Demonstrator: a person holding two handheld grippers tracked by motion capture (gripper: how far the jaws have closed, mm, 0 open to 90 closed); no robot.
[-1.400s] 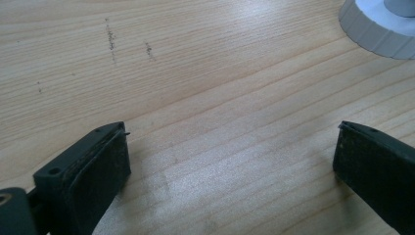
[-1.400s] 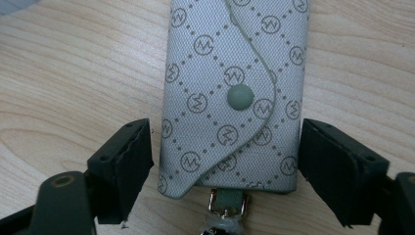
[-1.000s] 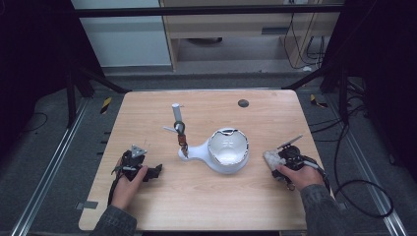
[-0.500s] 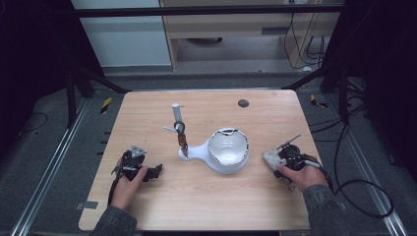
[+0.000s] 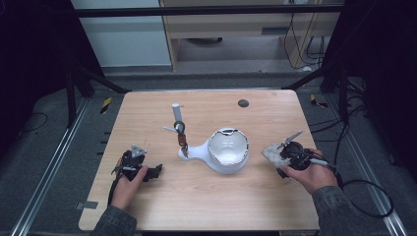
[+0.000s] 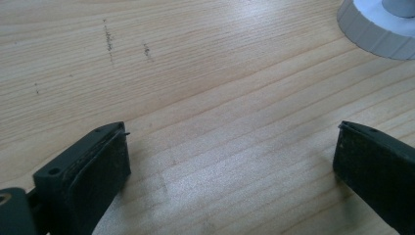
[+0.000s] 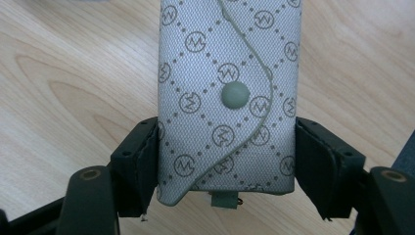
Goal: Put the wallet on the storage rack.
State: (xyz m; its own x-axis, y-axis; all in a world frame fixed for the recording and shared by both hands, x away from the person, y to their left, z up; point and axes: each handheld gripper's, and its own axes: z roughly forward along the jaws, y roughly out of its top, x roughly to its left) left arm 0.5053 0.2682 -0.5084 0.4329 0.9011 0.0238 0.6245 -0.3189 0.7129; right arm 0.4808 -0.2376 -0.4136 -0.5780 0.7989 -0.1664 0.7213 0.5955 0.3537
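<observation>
My right gripper (image 7: 227, 161) is shut on a grey fabric pouch (image 7: 230, 73) with a printed diamond pattern and a snap button. Its pads press on the pouch's two long sides. In the high view the right gripper (image 5: 276, 156) holds the pouch (image 5: 270, 153) near the table's right edge, just right of a white ladle-shaped bowl (image 5: 227, 150). At the front left my left gripper (image 5: 155, 172) rests on the wooden table (image 5: 206, 206). Its jaws stand wide open over bare wood, with nothing between the left gripper's (image 6: 230, 161) fingers.
A thin upright post (image 5: 176, 112) stands behind the bowl's handle, with a brown strap and ring (image 5: 182, 135) hanging at its foot. A small black disc (image 5: 243, 103) lies near the far edge. The rim of a white round object (image 6: 377, 29) shows in the left gripper view.
My right hand has risen a little with the pouch in its jaws. The left hand and the things on the table have stayed put.
</observation>
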